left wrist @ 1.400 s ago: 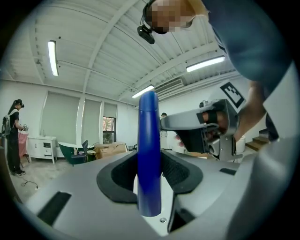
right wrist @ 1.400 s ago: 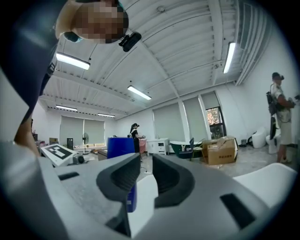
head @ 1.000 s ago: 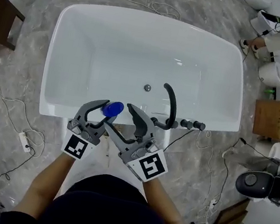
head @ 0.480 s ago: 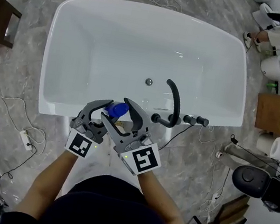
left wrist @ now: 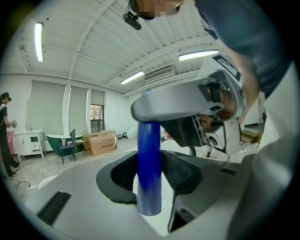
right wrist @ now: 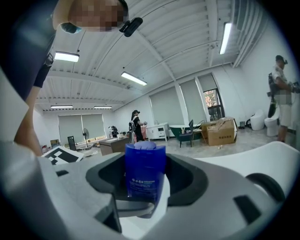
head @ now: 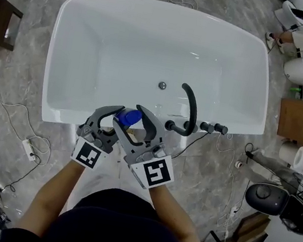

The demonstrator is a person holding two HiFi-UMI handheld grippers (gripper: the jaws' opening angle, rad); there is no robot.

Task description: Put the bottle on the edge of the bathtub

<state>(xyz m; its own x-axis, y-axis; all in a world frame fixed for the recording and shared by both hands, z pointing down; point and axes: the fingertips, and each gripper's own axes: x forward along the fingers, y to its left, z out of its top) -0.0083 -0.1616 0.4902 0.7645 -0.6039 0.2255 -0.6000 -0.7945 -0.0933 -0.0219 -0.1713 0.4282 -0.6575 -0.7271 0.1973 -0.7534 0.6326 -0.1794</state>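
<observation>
In the head view a blue bottle [head: 130, 118] is upright over the near rim of the white bathtub [head: 54, 115]. My left gripper [head: 116, 119] is shut on it from the left. My right gripper [head: 130, 116] reaches in from the right, its jaws closing with the bottle between them and a gap still on each side. The left gripper view shows the bottle [left wrist: 149, 173] edge-on, with a jaw of the right gripper across its top. In the right gripper view the bottle [right wrist: 144, 172] shows its broad labelled face and its cap.
A black curved faucet [head: 189, 104] and its knobs [head: 211, 127] stand on the rim just right of the grippers. Cables trail on the marble floor. A cardboard box [head: 299, 121] and a round black machine [head: 268, 197] are at the right, a brown cabinet [head: 0, 24] at the left.
Both grippers and the bottle have shifted slightly right along the near rim, towards the faucet. The right gripper's jaws have come closer round the bottle.
</observation>
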